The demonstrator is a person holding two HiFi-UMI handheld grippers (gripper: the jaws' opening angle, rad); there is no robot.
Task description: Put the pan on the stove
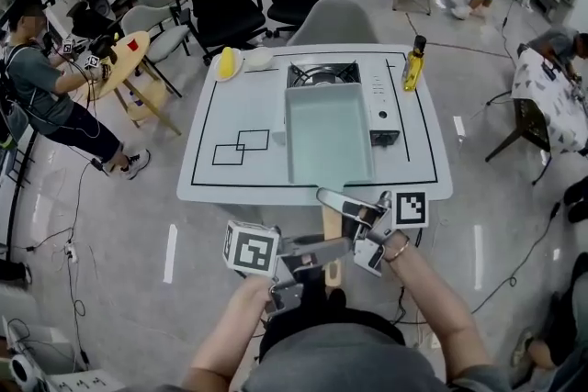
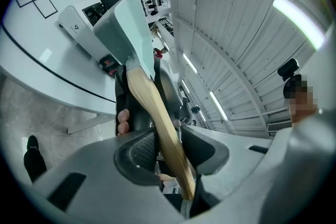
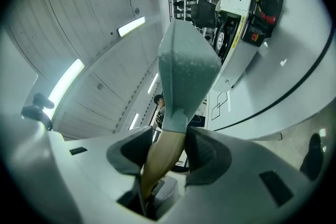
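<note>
Pale pan (image 1: 328, 138) lengthwise over the table (image 1: 211, 106), far rim reaching the burner (image 1: 323, 74) of the stove (image 1: 381, 101), wooden handle (image 1: 331, 225) pointing back. Clamped by both: right gripper (image 3: 167, 152) at the handle's root, nearer the pan; left gripper (image 2: 164, 147) further down the wood. Likely calls for a push straight ahead along that axis. Rim against burner only in the head view; pads on wood only in the gripper views.

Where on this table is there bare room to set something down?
Bare: the left half of the table around the drawn squares, nearer than the banana; a strip between stove and right edge, nearer than the bottle. Crowded: middle, under the pan.
</note>
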